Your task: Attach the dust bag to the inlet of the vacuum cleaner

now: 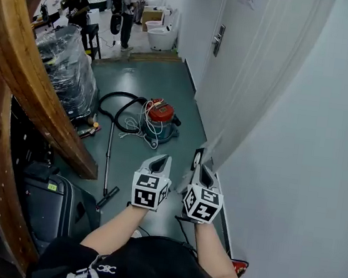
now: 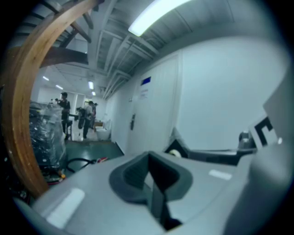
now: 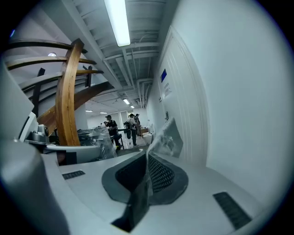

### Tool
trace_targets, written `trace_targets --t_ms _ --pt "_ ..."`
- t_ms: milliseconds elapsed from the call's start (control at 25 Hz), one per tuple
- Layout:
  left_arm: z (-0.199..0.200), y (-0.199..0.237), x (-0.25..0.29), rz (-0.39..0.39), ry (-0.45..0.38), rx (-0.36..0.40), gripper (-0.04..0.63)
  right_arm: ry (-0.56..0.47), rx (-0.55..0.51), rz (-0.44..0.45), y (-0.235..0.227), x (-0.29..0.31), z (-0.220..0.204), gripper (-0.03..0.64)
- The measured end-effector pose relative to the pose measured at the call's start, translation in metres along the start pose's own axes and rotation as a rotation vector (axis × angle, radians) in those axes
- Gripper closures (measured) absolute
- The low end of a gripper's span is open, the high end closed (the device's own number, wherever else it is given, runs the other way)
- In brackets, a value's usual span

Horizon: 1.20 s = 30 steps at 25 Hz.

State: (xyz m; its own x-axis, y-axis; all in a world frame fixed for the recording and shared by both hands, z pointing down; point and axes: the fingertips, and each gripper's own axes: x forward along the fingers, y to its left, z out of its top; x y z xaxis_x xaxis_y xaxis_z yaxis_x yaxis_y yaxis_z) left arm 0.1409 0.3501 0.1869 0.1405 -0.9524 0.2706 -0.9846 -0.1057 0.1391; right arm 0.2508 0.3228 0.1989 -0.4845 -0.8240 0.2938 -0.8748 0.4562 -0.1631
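Jaws of the left gripper (image 2: 149,157) meet flush, with nothing between them. Those of the right gripper (image 3: 147,160) are nipped on a thin, translucent sheet, apparently the dust bag (image 3: 166,137), which stands up out of the pads as a crinkled flap. Both grippers are held side by side near a white wall (image 1: 294,181), close to a panelled door (image 1: 245,68).

The vacuum cleaner (image 1: 160,120) sits well apart from them on the grey-green floor (image 1: 162,77). It has a red top, with a black hose (image 1: 116,104) and white cable looped beside it.

Writing is scarce. A blue sign (image 3: 164,75) hangs beside the door with a paper notice under it, both too small to read, and a yellow label (image 1: 52,186) on a black case is equally unreadable.
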Motion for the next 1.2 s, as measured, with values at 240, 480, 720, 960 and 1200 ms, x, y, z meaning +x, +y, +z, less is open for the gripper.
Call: trace_targets --t_ms 240,480,720,960,1200 --pt "-0.004 0.017 -0.002 0.004 0.006 -0.007 0.597 0.004 0.005 0.006 0.014 0.01 -0.001 0.604" --pt "-0.003 0.057 -0.003 0.01 0.005 -0.018 0.597 0.007 0.009 -0.013 0.036 0.032 0.0 0.604" --pt "-0.001 0.1 -0.002 -0.011 0.015 -0.019 0.597 0.004 0.029 -0.038 0.067 0.057 0.001 0.604" --pt "-0.007 0.139 0.003 -0.037 0.046 -0.015 0.597 -0.003 0.058 -0.071 0.09 0.078 0.0 0.604" --pt "-0.005 0.167 0.022 -0.039 0.056 -0.023 0.597 0.025 0.075 -0.074 0.096 0.111 -0.004 0.604"
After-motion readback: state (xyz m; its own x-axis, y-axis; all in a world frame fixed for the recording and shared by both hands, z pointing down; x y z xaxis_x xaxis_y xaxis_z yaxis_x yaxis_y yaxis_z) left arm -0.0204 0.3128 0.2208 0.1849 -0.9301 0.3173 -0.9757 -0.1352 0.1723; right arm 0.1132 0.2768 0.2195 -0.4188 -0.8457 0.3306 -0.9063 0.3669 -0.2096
